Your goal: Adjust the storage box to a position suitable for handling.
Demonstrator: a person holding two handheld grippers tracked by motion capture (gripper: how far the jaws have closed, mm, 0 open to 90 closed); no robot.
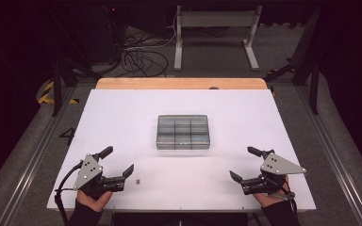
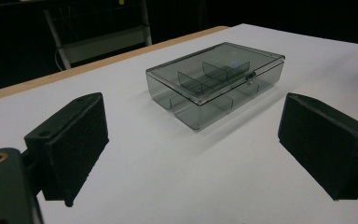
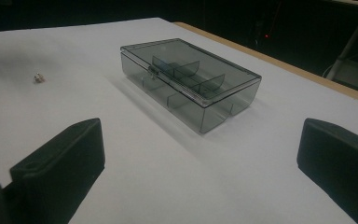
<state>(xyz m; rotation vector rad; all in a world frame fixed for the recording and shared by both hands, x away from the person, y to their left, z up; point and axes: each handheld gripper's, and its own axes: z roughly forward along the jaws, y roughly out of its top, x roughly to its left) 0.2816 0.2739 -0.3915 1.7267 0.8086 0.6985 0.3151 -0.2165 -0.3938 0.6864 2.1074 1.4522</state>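
Dark room, bright white table in the middle

The white tabletop [image 1: 122, 117] sits on a wooden board [image 1: 179, 83] whose light edge peeks out along the far side. Behind it is grey floor [image 1: 217, 61] with a tangle of black cables [image 1: 141, 56] and a pale metal frame stand [image 1: 217, 35] on two feet. Metal rails [image 1: 28, 160] run down both sides, there's yellow-black hazard tape [image 1: 47, 92] at the left, and the walls just fade into black.

Bare table [image 1: 122, 117] surrounds the closed box [image 1: 183, 132].

White table [image 1: 122, 122]: lidded box [image 1: 183, 132], small nut [image 1: 138, 180]
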